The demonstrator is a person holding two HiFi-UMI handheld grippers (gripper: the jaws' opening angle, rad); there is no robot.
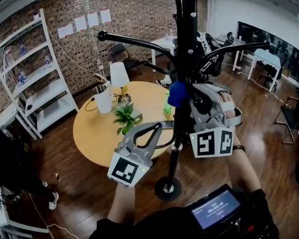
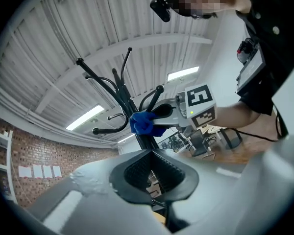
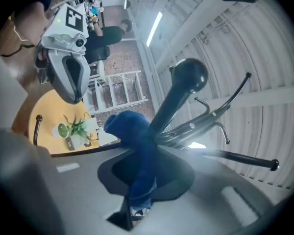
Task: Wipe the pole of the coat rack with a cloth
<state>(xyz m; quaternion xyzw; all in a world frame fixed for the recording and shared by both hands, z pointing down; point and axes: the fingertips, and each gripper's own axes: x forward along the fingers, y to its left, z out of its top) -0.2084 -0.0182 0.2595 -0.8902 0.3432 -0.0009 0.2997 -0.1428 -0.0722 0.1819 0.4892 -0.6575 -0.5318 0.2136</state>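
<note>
The wood floor (image 1: 74, 183) fills the room, with a brick wall (image 1: 134, 9) at the far side and a white shelf unit (image 1: 35, 78) against it on the left. A round yellow table (image 1: 94, 136) stands left of centre. On its far part are a white lamp (image 1: 119, 76), a white jug (image 1: 103, 99), a small green plant (image 1: 125, 116) and a green bottle (image 1: 167, 108). White desks (image 1: 266, 59) and a black chair (image 1: 291, 116) are on the right.

The black coat rack rises in the middle, its round base (image 1: 168, 188) on the floor just beside the table's near right edge. Its pole (image 1: 180, 126) runs up between the 2 grippers. Hook arms branch from the upper pole, and 1 long arm (image 1: 134, 41) reaches left over the table, crossing in front of the lamp.

The right gripper (image 1: 187, 99) is at the right of the pole, below the hook arms. Its jaws are clamped on a blue cloth (image 1: 177, 93), which bunches out past the tips against the pole's left face. The right gripper view shows the cloth (image 3: 130, 131) filling the gap between the jaws.

The left gripper (image 1: 158, 126) sits lower and nearer, left of the pole and apart from it. Its jaw tips are pressed together with nothing between them.
</note>
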